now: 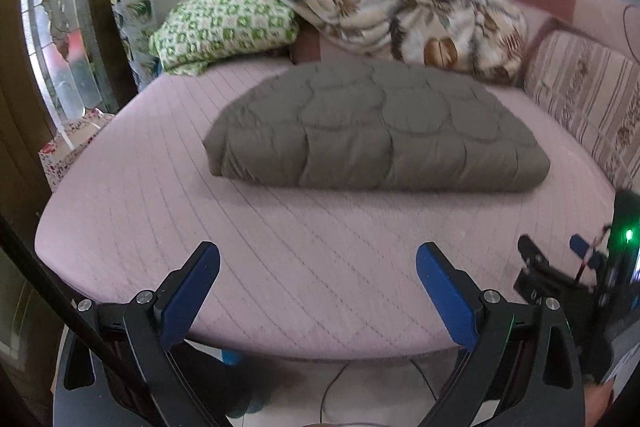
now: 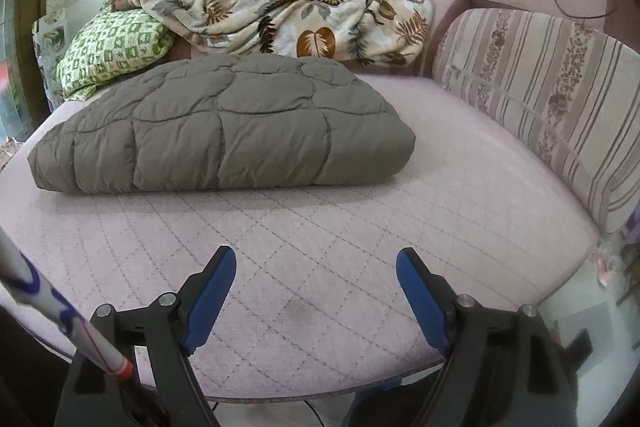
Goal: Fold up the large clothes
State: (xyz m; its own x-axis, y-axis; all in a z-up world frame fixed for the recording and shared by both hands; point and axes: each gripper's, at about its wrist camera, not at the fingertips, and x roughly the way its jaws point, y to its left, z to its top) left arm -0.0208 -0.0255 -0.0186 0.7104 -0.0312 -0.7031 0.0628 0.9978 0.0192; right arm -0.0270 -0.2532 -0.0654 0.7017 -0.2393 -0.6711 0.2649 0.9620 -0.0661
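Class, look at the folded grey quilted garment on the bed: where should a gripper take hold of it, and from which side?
Grip the grey quilted garment at its near right corner, coming in low from the bed's front edge. There the layers end in a rounded edge facing both open grippers, the left and right, with bare mattress in front.

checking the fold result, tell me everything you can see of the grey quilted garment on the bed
The grey quilted garment is olive-grey, puffy, stitched in curved scale-like panels. It lies folded into a thick, rounded-edged bundle, flat on the pink quilted mattress, nearer the back. Its far edge appears to meet the leaf-print blanket. Neither hand-held gripper touches it.
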